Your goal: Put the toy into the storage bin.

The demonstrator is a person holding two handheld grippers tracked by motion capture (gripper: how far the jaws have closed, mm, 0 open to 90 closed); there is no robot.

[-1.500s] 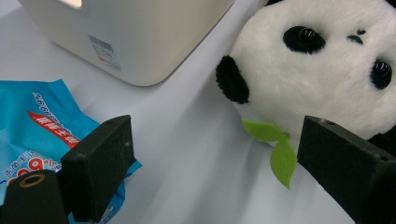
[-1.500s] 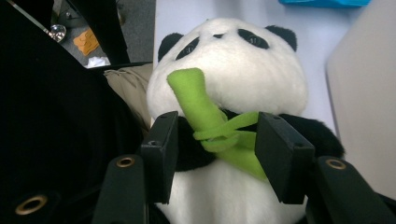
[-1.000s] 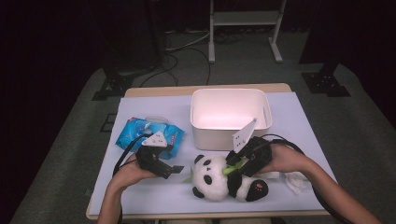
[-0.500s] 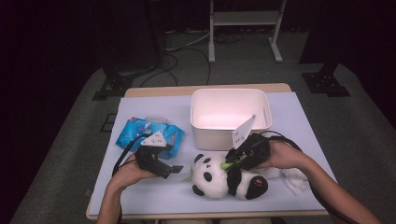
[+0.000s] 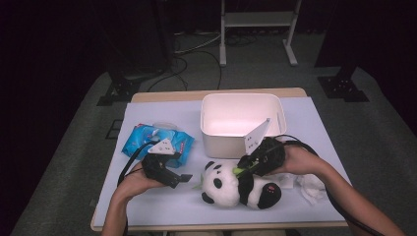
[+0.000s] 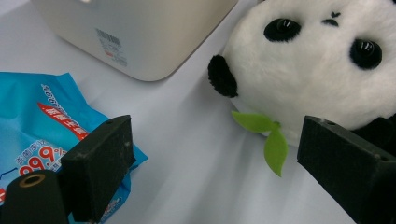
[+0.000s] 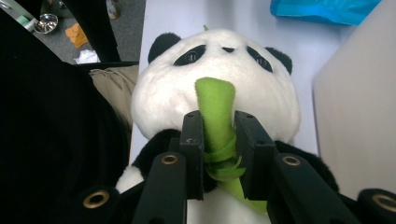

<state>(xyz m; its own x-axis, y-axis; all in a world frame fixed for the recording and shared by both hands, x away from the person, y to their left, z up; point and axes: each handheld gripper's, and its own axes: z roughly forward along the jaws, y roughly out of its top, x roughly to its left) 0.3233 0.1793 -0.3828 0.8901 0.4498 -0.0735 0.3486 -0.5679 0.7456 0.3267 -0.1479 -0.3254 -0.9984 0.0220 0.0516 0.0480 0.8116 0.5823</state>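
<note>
Since the earlier frames, the right gripper [image 5: 244, 168] has shifted slightly toward the panda's chest, and its jaws have just been closing; the green bamboo stalk [image 7: 215, 122] of the toy now sits pinched between its two black pads [image 7: 193, 140]. The left gripper [image 5: 183, 178] has stayed in place.

Nearest the person, the plush panda [image 5: 231, 186] lies on its back on the counter [image 5: 162, 209], head toward the left gripper and legs toward the right. A crumpled white cloth [image 5: 311, 186] lies just beside the right forearm.

The left gripper rests near the panda's head with its jaws wide apart and nothing between them; in the left gripper view the panda's face [image 6: 322, 60] and a green leaf [image 6: 268, 140] lie ahead of the jaws.

Farther back, a blue wipes packet [image 5: 156, 140] lies behind the left gripper. A white bin [image 5: 241, 142] stands behind the panda, empty inside as far as the high view shows.
</note>
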